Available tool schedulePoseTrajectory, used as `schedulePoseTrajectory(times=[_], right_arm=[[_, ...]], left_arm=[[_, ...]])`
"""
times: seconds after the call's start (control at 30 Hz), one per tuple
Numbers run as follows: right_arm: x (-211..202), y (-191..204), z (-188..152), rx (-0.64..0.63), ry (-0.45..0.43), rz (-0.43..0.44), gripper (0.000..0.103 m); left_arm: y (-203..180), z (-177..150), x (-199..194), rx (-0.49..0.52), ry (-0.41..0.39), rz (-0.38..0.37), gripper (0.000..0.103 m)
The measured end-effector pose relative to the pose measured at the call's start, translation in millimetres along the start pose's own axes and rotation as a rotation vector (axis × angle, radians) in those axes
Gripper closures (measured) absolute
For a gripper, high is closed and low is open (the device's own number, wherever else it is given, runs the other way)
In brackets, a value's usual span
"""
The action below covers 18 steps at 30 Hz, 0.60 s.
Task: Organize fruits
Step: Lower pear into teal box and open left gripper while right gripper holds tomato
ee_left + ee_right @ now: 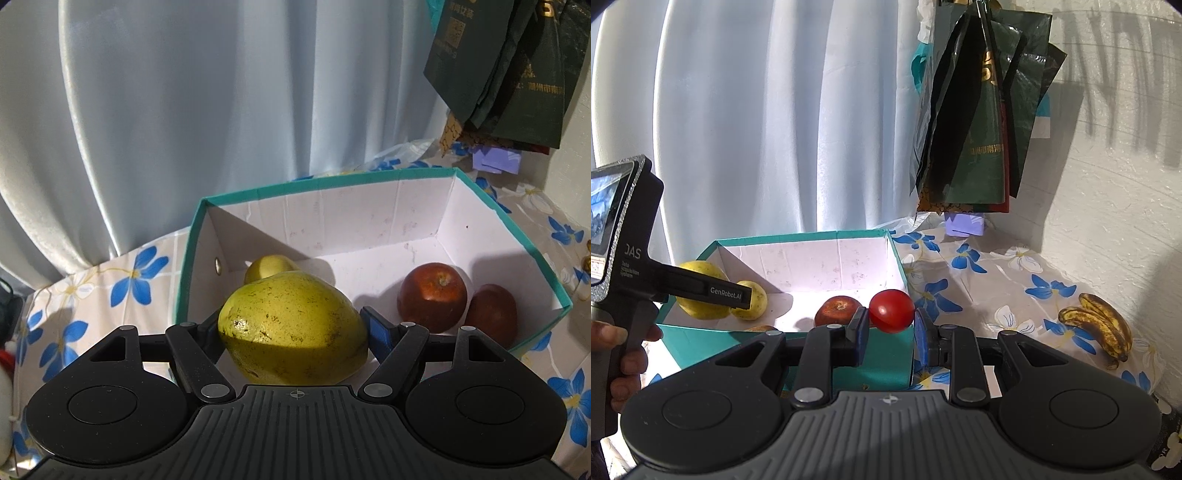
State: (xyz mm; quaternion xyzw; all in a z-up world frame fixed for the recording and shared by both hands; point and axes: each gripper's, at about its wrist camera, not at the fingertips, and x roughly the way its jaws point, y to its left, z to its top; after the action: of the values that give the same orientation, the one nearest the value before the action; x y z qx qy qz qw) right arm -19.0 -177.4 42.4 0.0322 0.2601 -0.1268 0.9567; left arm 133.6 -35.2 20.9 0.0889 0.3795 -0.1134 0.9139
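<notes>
My left gripper (291, 325) is shut on a large yellow-green mango (291, 328) and holds it over the left end of a teal box (325, 182) with a white inside. In the box lie a smaller yellow fruit (269, 267) and two red apples (432, 295) (493, 314). My right gripper (891, 328) is shut on a red tomato (892, 310) at the box's near right corner (886, 354). In the right wrist view the left gripper (729, 291) shows over the box with the mango (698, 291), beside the yellow fruit (755, 299) and an apple (836, 308).
A bunch of spotted bananas (1097, 325) lies on the flowered tablecloth (997, 280) right of the box. Dark green bags (979, 122) hang at the back right by a white wall. A pale curtain (221, 92) hangs behind the table.
</notes>
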Motion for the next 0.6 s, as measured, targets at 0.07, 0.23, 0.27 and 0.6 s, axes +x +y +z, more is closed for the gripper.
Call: schedulePoseTrajectory(times=[0.07,0.23,0.27,0.6], right_arm=[[2,0,1,0.001,0.005,-0.002,0.078],[8,0,2,0.000,0.017,-0.009,0.078],[9,0,2,0.001,0.019,-0.009,0.078],[14,0,1,0.007,0.032,-0.009,0.078]], left_arm=[[0,-1,5,-0.001,0.009,-0.002,0.024],[-2,-4,19,0.007,0.042,-0.007,0.024],[-2,-4,21,0.010,0.049,-0.007,0.024],[-4,-7,35,0.033,0.084,0.040,0.024]])
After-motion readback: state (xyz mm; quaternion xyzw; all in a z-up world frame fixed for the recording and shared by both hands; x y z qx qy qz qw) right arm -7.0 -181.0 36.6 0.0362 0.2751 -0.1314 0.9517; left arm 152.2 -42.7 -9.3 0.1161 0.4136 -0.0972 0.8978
